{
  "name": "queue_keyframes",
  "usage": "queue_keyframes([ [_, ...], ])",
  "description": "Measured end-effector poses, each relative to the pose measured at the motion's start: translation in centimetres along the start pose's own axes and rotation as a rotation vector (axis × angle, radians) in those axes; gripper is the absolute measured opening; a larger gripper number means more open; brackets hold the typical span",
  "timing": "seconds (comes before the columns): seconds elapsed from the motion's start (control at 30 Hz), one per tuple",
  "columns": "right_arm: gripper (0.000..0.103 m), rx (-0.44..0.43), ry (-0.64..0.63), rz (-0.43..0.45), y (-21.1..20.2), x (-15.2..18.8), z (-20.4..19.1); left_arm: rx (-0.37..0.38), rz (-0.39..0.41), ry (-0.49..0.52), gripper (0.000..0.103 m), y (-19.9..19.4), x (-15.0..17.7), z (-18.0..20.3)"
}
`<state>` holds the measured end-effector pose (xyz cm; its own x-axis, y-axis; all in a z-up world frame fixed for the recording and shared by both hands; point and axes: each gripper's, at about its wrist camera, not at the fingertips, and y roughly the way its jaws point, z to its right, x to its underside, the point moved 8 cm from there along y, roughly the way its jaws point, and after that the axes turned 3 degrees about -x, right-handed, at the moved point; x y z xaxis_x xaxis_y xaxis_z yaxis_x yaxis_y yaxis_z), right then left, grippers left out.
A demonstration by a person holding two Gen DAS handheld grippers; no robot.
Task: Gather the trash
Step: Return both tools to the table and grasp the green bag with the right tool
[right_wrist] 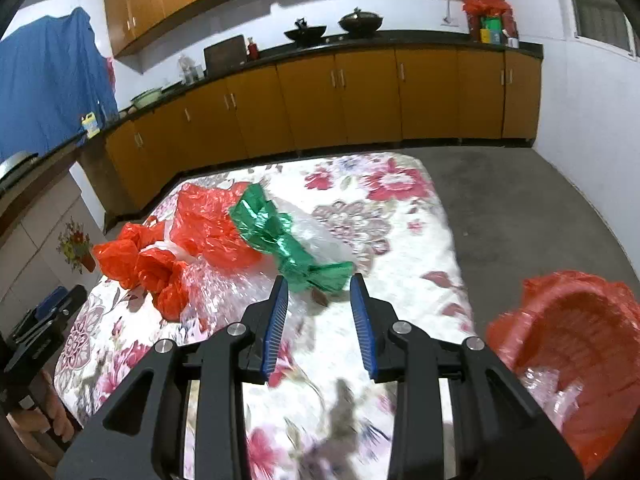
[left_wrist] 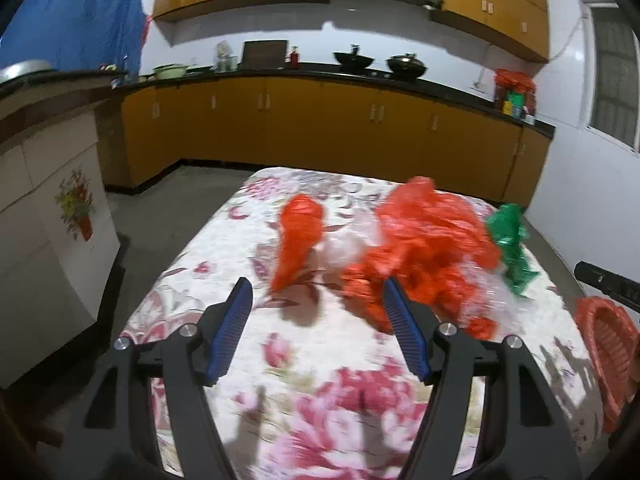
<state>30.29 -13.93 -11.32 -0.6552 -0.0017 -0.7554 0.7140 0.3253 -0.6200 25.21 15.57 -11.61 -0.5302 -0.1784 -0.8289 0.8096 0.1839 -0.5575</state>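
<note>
Clear plastic lies in the red basket (right_wrist: 576, 344); both tongs, left (left_wrist: 318, 300) and right (right_wrist: 320, 288), gape empty.

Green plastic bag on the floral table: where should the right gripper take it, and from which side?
Grip the green plastic bag at its near crumpled end, the bunched part closest to the right gripper. Probably come from the near edge of the table, angled down. The bag lies elongated, its far end resting against the red bags and clear plastic, so the near end looks freest. The jaws stand open and empty.

Crumpled red (left_wrist: 432, 236), green (right_wrist: 292, 244) bags on tablecloth (right_wrist: 400, 240)
</note>
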Motion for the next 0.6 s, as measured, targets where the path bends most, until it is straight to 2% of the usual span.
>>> queue_keyframes([
  [0.23, 0.034, 0.011, -0.024, -0.041, 4.4, -0.8, -1.1, -0.032, -0.014, -0.032, 0.069, 2.0, -0.9, -2.9],
  [0.4, 0.034, 0.030, -0.063, -0.052, 5.9, -1.2, -1.9, -0.002, -0.008, -0.024, 0.072, 3.3, -2.6, -1.9],
  [0.5, 0.043, 0.047, -0.074, -0.071, 6.8, -1.1, -2.0, -0.003, -0.027, -0.001, 0.073, 4.7, -3.2, -0.9],
  [0.6, 0.043, 0.065, -0.081, -0.093, 7.6, -0.7, -1.7, -0.008, -0.066, 0.010, 0.073, 6.3, -3.0, -0.2],
])
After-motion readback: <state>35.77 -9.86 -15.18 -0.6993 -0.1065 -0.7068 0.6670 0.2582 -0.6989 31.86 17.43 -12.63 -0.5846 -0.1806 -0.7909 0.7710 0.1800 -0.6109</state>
